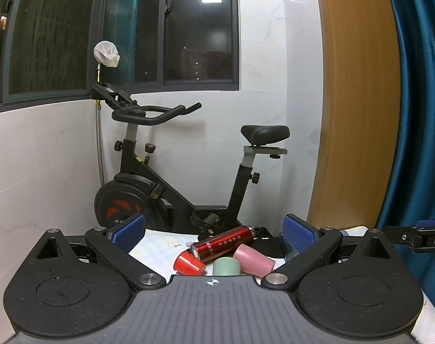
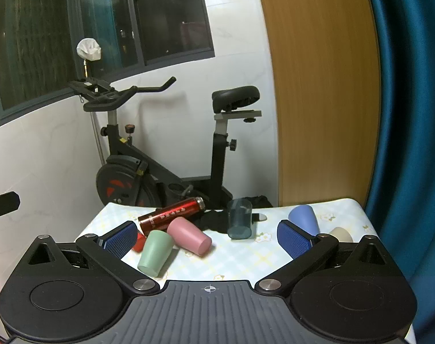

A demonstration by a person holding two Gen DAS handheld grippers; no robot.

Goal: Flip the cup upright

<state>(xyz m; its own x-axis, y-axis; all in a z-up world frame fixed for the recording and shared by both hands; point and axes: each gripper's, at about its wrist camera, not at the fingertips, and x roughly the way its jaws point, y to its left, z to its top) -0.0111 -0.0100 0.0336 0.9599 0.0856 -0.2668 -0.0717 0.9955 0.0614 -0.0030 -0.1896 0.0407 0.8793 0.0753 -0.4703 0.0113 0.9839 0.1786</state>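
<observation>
Behind the right hand-held gripper (image 2: 208, 238), red cup (image 2: 138, 243) mostly hidden.

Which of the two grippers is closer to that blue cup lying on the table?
The right gripper, probably. The blue cup lies just beyond its right finger. The left gripper sits over by the red cup, and its own view does not show the blue cup.

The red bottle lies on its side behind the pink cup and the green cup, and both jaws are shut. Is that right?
Not quite. The red bottle does lie behind the pink cup and green cup, but both wrist views show the jaws wide open.
</observation>
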